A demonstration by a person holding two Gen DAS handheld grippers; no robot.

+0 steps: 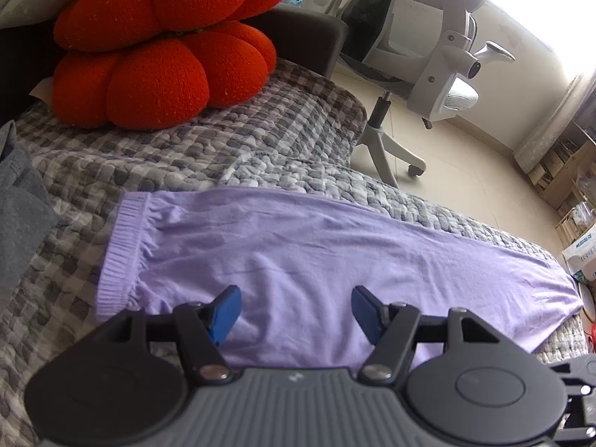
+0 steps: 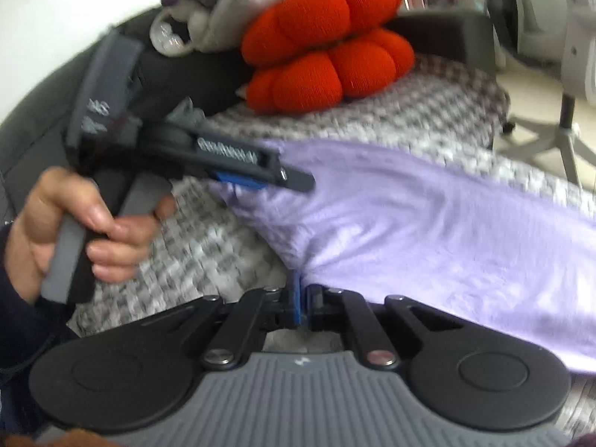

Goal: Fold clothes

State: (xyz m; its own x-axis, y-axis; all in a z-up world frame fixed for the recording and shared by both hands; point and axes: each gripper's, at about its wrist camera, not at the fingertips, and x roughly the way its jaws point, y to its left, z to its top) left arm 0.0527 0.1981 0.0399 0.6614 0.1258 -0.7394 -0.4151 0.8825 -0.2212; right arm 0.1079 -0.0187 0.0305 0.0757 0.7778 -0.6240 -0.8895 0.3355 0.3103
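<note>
Checked quilt (image 1: 260, 138), purple garment (image 1: 335, 246), orange cushions (image 1: 164, 48)

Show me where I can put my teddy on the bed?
There is bare checked blanket between the orange pumpkin cushions and the purple garment. The left side is crowded by grey clothes, and the purple garment fills the front.

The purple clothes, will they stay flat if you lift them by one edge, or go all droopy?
Probably droopy. The purple garment looks thin and wrinkled, and it already bunches where the right gripper pinches its edge. It likely weighs little. The ribbed cuff looks thicker and may hold its shape slightly better.
</note>
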